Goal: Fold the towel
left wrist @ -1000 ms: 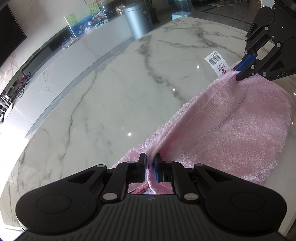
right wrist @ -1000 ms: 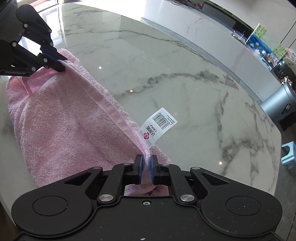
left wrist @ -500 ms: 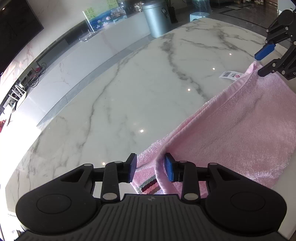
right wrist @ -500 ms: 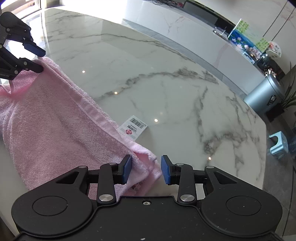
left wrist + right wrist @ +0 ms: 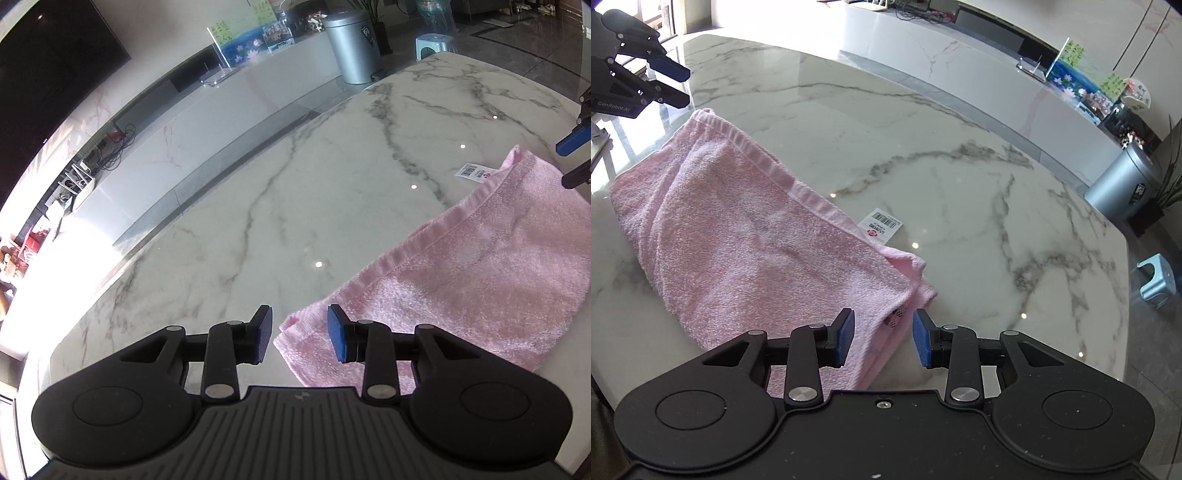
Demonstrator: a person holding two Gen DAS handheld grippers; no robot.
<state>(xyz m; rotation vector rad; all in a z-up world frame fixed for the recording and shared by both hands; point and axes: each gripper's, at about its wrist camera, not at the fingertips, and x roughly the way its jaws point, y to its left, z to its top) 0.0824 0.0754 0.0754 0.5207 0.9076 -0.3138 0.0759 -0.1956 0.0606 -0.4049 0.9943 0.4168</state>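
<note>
Towel (image 5: 746, 236) lies folded, its near corner hidden behind both spread tools (image 5: 300, 334) (image 5: 882, 338).

Bare marble table (image 5: 960, 155) toward far and right edges; near edge taken by folded pink towel (image 5: 746, 240), barcode tag (image 5: 881, 226) just beside its far hem.
</note>
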